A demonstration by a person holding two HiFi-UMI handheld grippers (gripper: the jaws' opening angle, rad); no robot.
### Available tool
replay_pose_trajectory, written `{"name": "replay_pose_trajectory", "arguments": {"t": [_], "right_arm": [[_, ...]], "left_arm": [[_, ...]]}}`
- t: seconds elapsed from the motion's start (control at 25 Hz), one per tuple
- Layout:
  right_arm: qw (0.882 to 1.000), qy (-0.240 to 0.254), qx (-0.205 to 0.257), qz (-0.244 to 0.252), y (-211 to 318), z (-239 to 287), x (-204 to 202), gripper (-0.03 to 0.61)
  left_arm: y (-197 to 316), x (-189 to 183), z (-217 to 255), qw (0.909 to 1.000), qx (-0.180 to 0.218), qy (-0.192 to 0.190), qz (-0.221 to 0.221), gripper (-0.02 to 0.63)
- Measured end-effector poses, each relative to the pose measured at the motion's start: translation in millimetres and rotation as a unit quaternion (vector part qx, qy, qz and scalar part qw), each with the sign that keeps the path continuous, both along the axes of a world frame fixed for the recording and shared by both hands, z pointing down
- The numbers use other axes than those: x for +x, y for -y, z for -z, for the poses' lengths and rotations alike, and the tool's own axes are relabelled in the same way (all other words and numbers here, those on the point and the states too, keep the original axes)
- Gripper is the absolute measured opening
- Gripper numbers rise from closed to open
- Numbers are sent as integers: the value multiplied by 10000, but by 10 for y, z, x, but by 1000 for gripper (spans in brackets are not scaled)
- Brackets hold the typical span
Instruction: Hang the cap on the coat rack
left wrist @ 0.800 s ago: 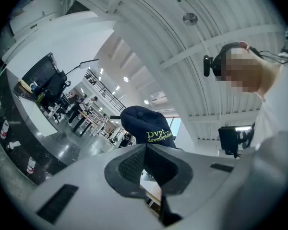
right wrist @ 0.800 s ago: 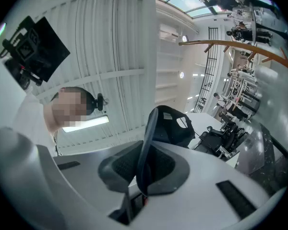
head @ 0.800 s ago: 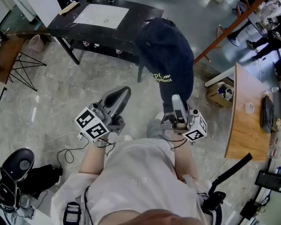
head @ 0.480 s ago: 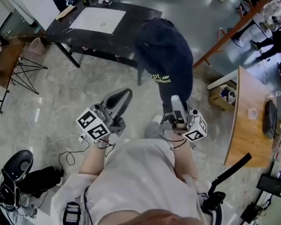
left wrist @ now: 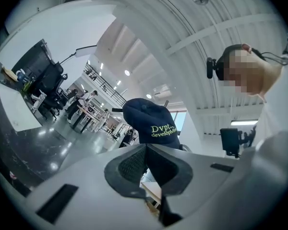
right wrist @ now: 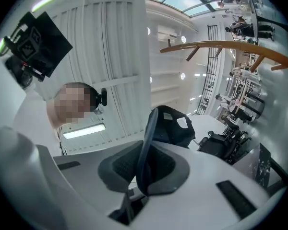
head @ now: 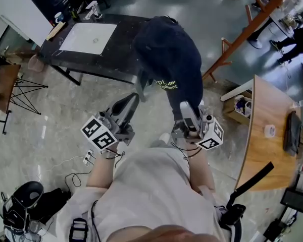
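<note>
Fingers [right wrist: 117, 169] of our right gripper [head: 185, 107] are clamped on the brim of the dark blue cap [head: 171, 59]. We hold the cap up in the air in front of us, its crown farther out than the brim. Our left gripper [head: 127, 104] sits just beside, its fingers [left wrist: 127, 169] pressed together on nothing. Beyond the cap stands a black desk [head: 116, 62] carrying a white sheet [head: 88, 38]. To the right rises the wooden coat rack [head: 242, 37], with the cap not yet on it.
</note>
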State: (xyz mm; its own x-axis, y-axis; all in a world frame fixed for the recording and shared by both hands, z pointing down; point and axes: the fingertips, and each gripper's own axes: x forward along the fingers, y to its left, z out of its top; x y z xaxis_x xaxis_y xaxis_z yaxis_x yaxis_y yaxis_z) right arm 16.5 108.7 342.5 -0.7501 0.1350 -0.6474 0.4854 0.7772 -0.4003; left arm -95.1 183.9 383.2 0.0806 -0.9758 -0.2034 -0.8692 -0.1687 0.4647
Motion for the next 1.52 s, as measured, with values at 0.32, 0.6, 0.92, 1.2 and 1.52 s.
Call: {"name": "replay_pose_trajectory", "arguments": {"t": [0.32, 0.6, 0.92, 1.2, 1.52], "right_arm": [[9997, 68, -69, -202, 1213, 44, 273, 38], [9982, 62, -12, -597, 1567, 50, 486, 38], [9939, -163, 85, -1083, 1939, -2, 260, 38], [9879, -130, 182, -1537, 2207, 46, -159, 38], [9785, 71, 194, -2052, 2478, 171, -657, 38]], "left_arm": [[1303, 254, 72, 9995, 50, -65, -293, 9], [1715, 383, 12, 9975, 53, -196, -673, 9], [2288, 141, -83, 9918, 46, -399, -1216, 9], [2818, -412, -64, 9837, 94, -756, -1628, 12], [3408, -884, 182, 9653, 204, -771, -2488, 250]]}}
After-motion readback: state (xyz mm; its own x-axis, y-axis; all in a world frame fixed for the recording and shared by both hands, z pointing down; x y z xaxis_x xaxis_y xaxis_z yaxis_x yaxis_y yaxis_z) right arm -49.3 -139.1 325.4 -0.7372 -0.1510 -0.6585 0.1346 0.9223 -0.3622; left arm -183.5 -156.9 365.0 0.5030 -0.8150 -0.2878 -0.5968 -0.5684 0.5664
